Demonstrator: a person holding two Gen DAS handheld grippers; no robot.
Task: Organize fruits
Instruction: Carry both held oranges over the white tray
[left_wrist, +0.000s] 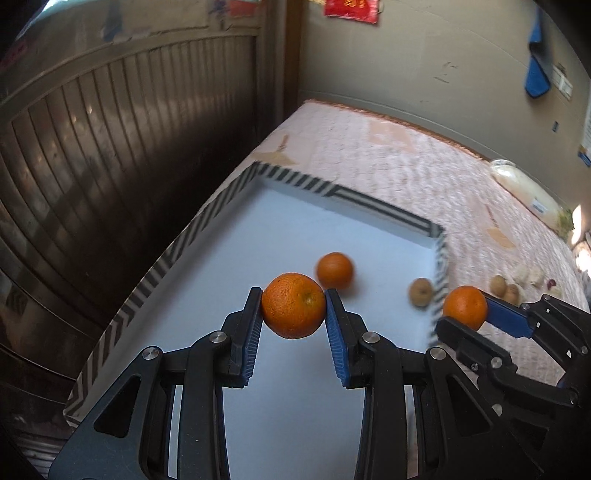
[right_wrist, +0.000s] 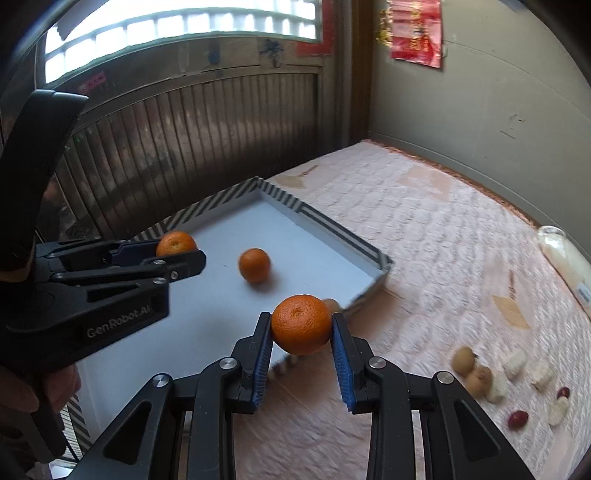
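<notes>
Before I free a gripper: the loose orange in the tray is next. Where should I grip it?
Grip the loose orange across its widest middle, coming from above with fingers either side. It is round and sits free on the tray floor, clear of the striped walls and the small brown fruit.

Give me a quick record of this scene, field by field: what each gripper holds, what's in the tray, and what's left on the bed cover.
left gripper: shut on an orange, held above the tray
right gripper: shut on a second orange, near the tray's corner
tray: striped rim, holding a loose orange and a small brown fruit
bed cover: brown fruits, white pieces, red fruits
</notes>
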